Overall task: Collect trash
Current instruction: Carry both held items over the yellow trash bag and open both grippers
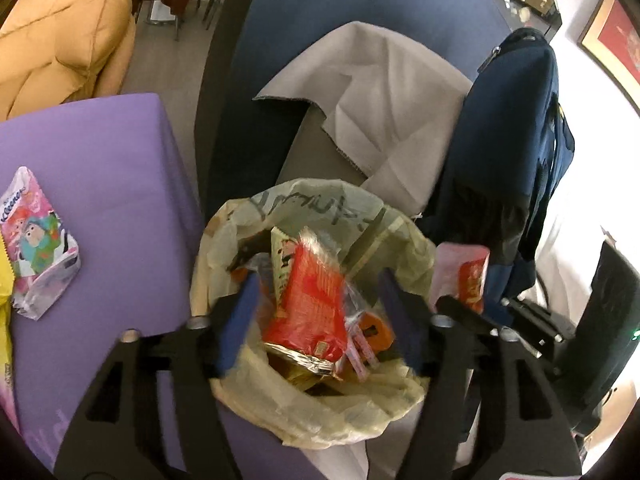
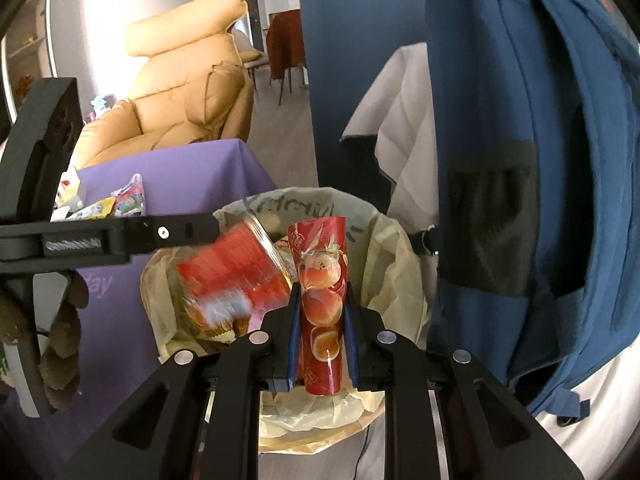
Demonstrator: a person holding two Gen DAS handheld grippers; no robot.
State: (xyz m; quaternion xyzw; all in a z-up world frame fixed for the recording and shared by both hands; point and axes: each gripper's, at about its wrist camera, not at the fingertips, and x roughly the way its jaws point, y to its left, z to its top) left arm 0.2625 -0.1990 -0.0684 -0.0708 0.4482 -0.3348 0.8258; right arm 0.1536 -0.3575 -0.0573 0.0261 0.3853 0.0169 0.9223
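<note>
left hand-held gripper [image 1: 318,320]: black frame, blue pads [image 1: 240,312], silver pins
right hand-held gripper [image 2: 322,336]: black frame, blue pads [image 2: 295,328], round silver screws

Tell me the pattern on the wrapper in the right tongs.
Red wrapper printed with peaches; clearest in the right wrist view.

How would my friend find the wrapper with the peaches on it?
Find the bin lined with a yellowish bag beside the purple table. Above it, the right claw pinches a tall red wrapper. Only this one shows peaches.
</note>
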